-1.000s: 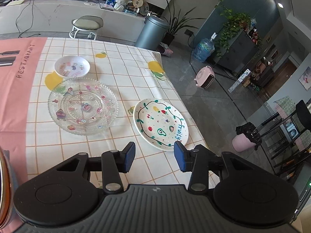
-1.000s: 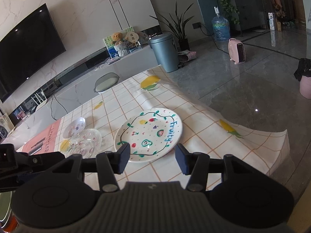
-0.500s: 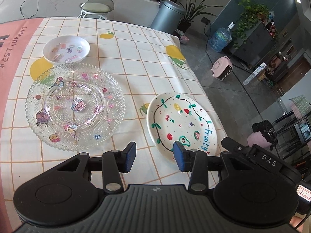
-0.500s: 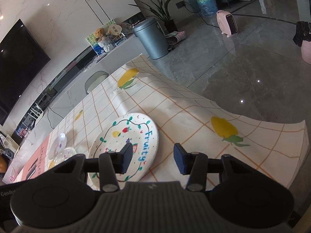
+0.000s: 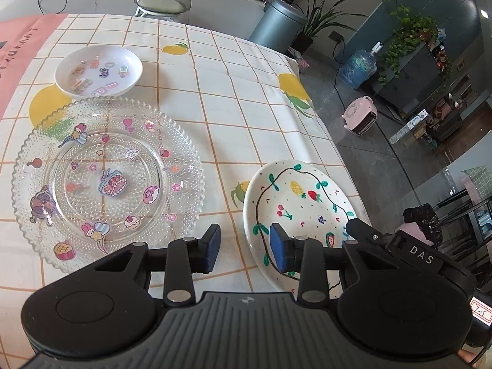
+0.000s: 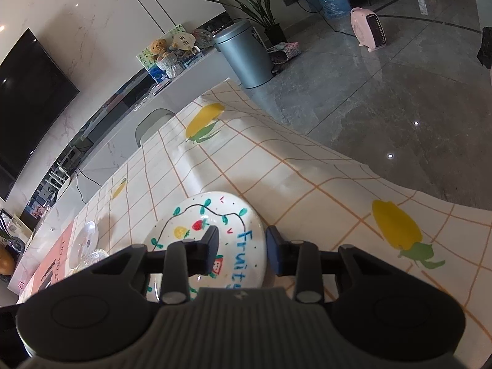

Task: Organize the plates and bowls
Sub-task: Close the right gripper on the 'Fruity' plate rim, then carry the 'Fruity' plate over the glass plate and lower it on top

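A white plate painted with fruit and the word "Fruity" lies near the table's right edge. My left gripper hangs low over its left rim; the jaws are closing, the rim lies between them and the pads do not press on it. My right gripper straddles the right rim, one finger over the plate and one outside it, also closing without a grip. One of its fingers shows in the left wrist view. A clear glass plate with stickers and a small white bowl lie to the left.
The checked tablecloth drops over the table edge just right of the white plate, with grey floor beyond. A pink mat covers the far left. A stool, a grey bin and a pink heater stand off the table.
Both grippers came down and closer to the white painted plate, and their jaws narrowed. The right gripper now shows at the plate's right rim in the left wrist view.
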`<state>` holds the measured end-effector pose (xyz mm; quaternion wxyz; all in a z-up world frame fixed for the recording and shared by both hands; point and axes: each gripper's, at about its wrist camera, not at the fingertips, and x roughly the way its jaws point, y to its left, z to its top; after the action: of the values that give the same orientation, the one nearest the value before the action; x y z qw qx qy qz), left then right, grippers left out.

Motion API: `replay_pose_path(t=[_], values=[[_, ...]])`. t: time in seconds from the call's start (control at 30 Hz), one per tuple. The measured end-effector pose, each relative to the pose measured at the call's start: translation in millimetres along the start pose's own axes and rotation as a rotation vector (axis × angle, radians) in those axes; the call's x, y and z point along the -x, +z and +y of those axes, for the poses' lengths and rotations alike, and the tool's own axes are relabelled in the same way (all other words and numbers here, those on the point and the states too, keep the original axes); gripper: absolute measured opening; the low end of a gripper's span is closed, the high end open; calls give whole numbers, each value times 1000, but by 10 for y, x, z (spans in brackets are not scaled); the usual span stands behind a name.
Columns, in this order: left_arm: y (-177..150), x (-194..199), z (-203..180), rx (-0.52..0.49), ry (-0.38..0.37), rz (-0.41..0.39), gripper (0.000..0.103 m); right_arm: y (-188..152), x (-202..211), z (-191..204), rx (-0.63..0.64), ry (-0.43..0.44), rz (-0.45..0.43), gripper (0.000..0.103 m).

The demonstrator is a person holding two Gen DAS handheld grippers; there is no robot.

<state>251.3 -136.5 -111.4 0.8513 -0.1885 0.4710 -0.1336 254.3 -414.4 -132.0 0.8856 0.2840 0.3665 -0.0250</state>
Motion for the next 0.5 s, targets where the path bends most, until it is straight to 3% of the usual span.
replay_pose_path(t=[0.07,0.13,0.17,0.5], values=[[-1,-16,-12,-9,-4,-5,32,15,-21,-11,-2,-10,-3,22],[-7,-36,-10,-20,-9,0,17,21,-29,-42,-10,-18,-5,14],[-9,-48,-10,-21,-18,2,15,22,-30,-57,-16,-16,-5,11],[-18,82,-20,-43,-16,-19,12,36,17,-85,-60,-12,27,9]])
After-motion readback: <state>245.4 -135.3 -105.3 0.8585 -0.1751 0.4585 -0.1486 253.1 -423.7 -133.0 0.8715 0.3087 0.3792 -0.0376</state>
